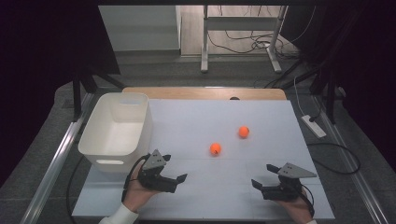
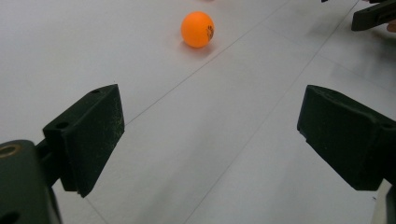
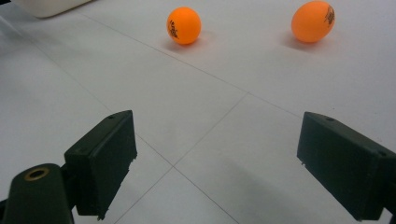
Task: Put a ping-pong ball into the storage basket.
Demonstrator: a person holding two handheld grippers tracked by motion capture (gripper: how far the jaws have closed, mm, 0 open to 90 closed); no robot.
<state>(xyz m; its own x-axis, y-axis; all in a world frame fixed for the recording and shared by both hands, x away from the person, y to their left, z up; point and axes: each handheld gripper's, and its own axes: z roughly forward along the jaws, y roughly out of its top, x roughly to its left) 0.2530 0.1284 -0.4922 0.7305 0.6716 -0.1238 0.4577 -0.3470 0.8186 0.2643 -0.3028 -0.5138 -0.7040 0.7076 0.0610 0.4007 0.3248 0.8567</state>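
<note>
Both tongs resting wide apart, facing two orange balls.
The left tongs (image 1: 173, 173) and right tongs (image 1: 262, 176) are sitting low on the worktop (image 1: 196, 196), aiming at the nearer ball (image 1: 215, 149) and farther ball (image 1: 243, 131), likely bound for the white bin (image 1: 116, 130).

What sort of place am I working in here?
Probably a lab or data-recording workspace: a white-topped table with two orange balls and a white bin, on carpet, with cables trailing beneath a desk frame behind.
</note>
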